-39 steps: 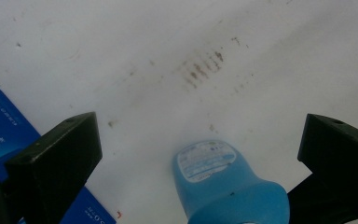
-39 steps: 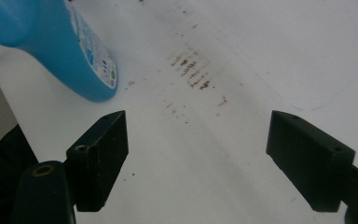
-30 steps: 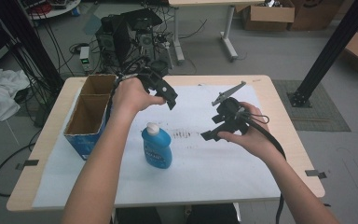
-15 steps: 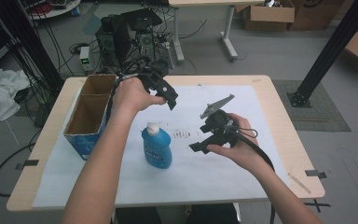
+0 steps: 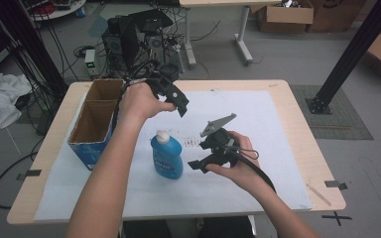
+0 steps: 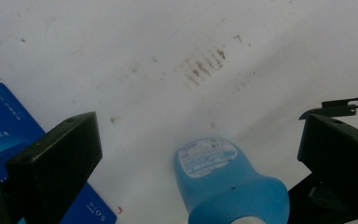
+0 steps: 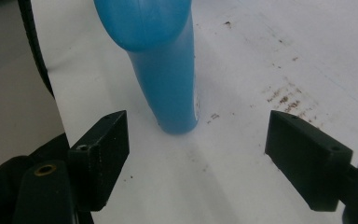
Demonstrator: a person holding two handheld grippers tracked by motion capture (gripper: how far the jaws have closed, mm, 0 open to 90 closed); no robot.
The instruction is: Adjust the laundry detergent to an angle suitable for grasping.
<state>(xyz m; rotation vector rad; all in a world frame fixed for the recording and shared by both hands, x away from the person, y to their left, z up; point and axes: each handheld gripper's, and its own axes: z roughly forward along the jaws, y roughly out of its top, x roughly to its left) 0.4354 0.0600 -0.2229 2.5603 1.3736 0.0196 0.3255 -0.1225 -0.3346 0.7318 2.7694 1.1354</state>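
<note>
On the white-covered worktop (image 5: 278, 148), the blue bottle (image 5: 167, 156) is standing upright beside the box (image 5: 95, 130), not yet gripped, while the right claw (image 5: 198, 166) is approaching it wide open and the left claw (image 5: 181, 105) is hovering above, likewise wide.

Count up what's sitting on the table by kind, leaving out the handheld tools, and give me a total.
Blue bottle with white cap: 1
Open cardboard box with blue sides: 1
White paper sheet covering the tabletop: 1
Total: 3
</note>
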